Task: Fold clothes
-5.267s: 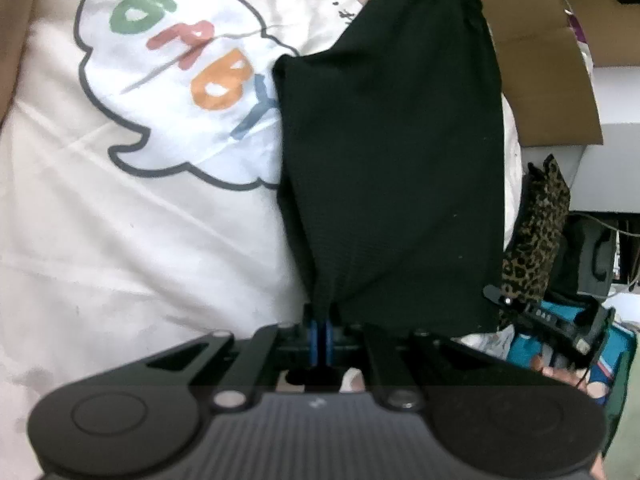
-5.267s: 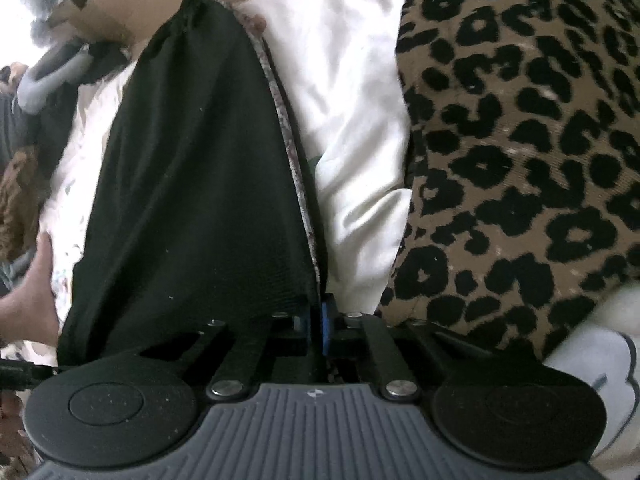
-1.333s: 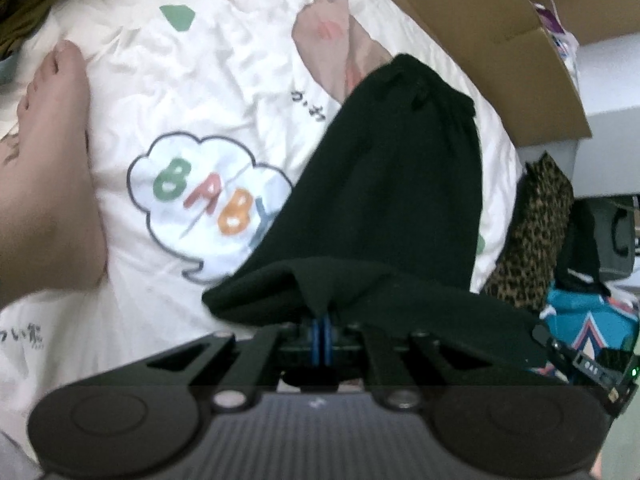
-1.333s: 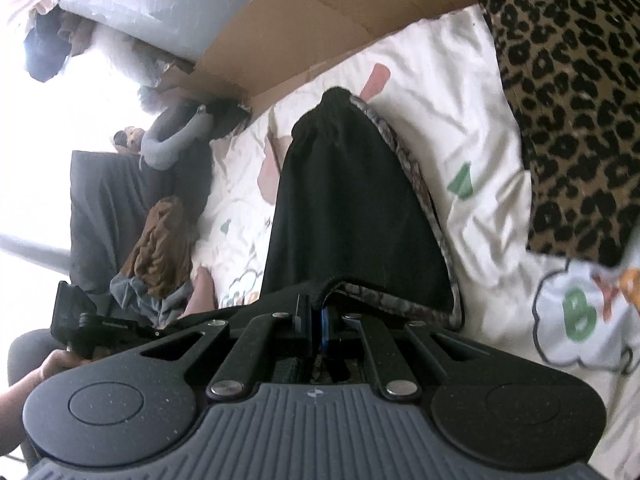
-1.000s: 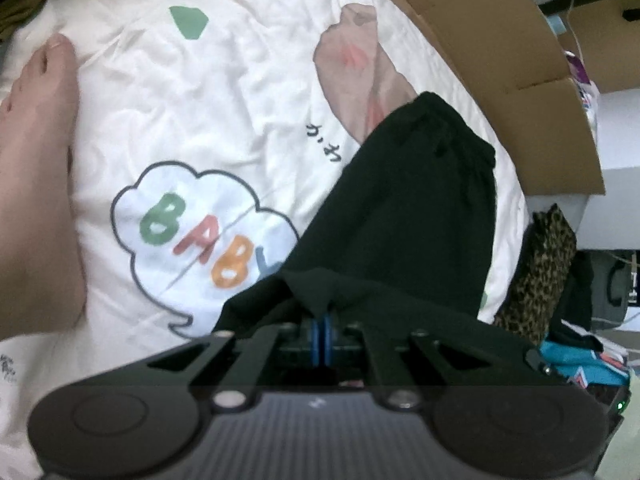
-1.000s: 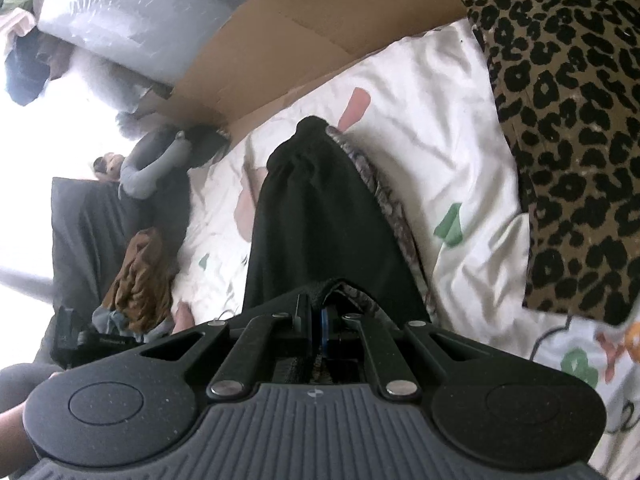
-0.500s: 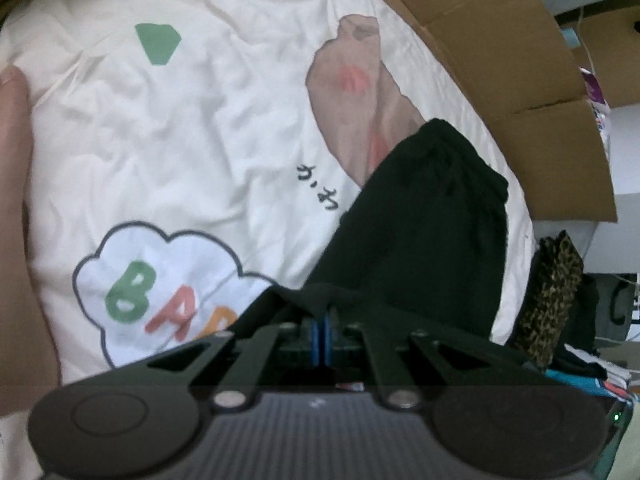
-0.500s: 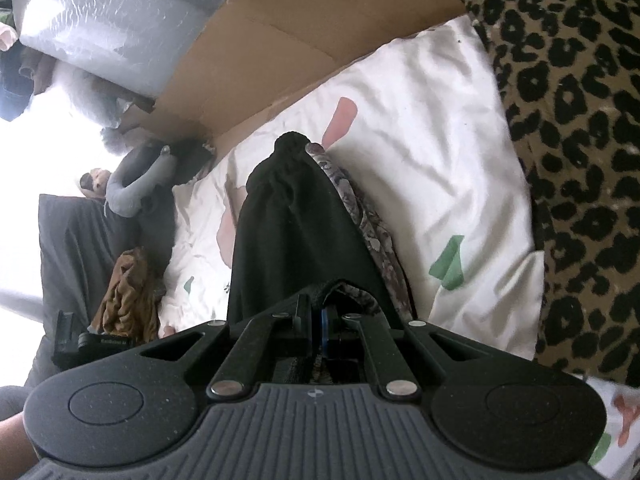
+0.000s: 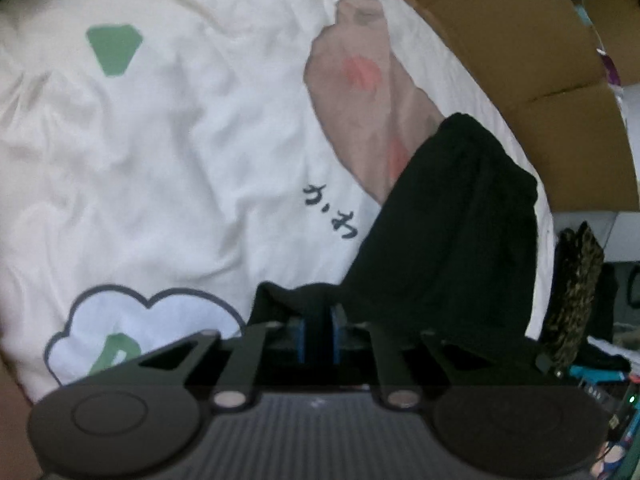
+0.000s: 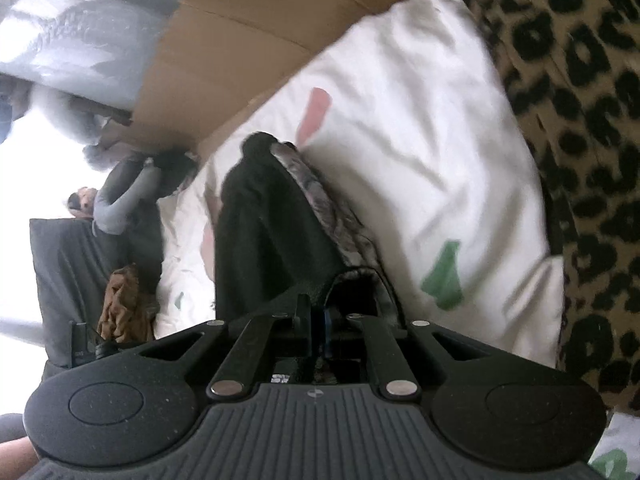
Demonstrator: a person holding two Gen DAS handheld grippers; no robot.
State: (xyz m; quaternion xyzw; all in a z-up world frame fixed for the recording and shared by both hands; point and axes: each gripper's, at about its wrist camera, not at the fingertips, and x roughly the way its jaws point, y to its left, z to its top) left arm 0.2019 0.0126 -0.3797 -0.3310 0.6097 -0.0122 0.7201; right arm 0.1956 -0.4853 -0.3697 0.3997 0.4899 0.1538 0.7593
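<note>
White printed bedding (image 9: 168, 168) with green shapes, a pink figure and a cloud outline fills the scene, bordered by brown cardboard (image 9: 520, 40) and a leopard-print cushion (image 10: 580, 120). On it lies the black fabric garment (image 9: 448, 232), near edge lifted. Left gripper (image 9: 319, 336) and right gripper (image 10: 316, 330) are each pinched tight on that edge.

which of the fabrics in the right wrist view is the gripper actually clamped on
The black garment with the grey patterned lining: the right gripper is shut on its near edge. The leopard-print fabric and the white printed sheet lie untouched.
</note>
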